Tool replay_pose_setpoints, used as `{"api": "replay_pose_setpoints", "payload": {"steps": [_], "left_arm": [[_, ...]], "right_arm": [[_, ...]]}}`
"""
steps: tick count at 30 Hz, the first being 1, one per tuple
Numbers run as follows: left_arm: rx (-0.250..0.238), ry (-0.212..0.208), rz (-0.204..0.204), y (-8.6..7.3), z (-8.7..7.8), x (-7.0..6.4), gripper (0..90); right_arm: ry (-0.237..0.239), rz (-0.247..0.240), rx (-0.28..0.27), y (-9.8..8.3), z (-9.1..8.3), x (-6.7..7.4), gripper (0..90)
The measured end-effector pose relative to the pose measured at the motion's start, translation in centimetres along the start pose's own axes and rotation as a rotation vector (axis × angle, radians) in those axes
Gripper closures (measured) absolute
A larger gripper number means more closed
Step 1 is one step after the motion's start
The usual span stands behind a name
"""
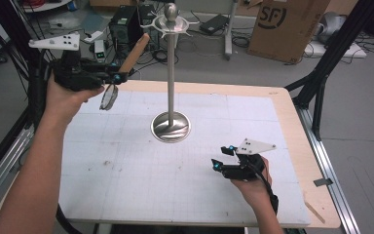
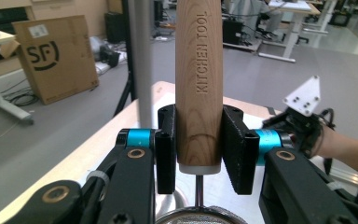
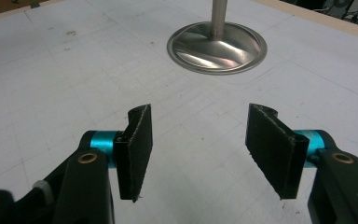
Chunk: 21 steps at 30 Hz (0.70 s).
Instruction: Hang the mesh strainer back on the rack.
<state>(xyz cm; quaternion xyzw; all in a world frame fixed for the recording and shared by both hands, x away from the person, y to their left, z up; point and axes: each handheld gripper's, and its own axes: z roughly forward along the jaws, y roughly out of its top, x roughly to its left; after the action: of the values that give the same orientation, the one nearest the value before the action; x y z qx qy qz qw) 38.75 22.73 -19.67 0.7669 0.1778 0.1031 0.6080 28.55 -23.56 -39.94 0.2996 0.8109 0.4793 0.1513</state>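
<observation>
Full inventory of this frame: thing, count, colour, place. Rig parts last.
Strainer: 1, wooden handle marked KITCHEN TOOL, metal mesh bowl; held above the table's far left corner.
Utensil stand: 1, silver, pole on a round base, hooks at top; table centre.
Table: 1, white gridded mat on a wooden board.
Cardboard box: 1, brown, on the floor behind.
Left hand-held gripper: 1, black, shut on the handle.
Right hand-held gripper: 1, black, open, low over the mat at near right.
</observation>
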Motion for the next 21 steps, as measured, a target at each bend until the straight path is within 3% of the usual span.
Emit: {"api": "replay_pose_setpoints", "payload": {"steps": [5, 12, 21], "left_arm": [[0.005, 0.038, -0.008, 0.6, -0.3, 1.3, 68.6], [0.025, 0.056, -0.017, 1.0, 0.2, 2.3, 68.6], [0.020, 0.070, -0.005, 2.1, 0.1, 2.7, 68.6]], "right_arm": [[-0.001, 0.003, -0.004, 0.0, -0.1, -0.1, 40.5], [-0.001, 0.008, -0.002, -0.1, -0.2, -0.1, 40.5], [-0.009, 0.012, -0.002, -0.3, -0.4, -0.3, 40.5]]}}
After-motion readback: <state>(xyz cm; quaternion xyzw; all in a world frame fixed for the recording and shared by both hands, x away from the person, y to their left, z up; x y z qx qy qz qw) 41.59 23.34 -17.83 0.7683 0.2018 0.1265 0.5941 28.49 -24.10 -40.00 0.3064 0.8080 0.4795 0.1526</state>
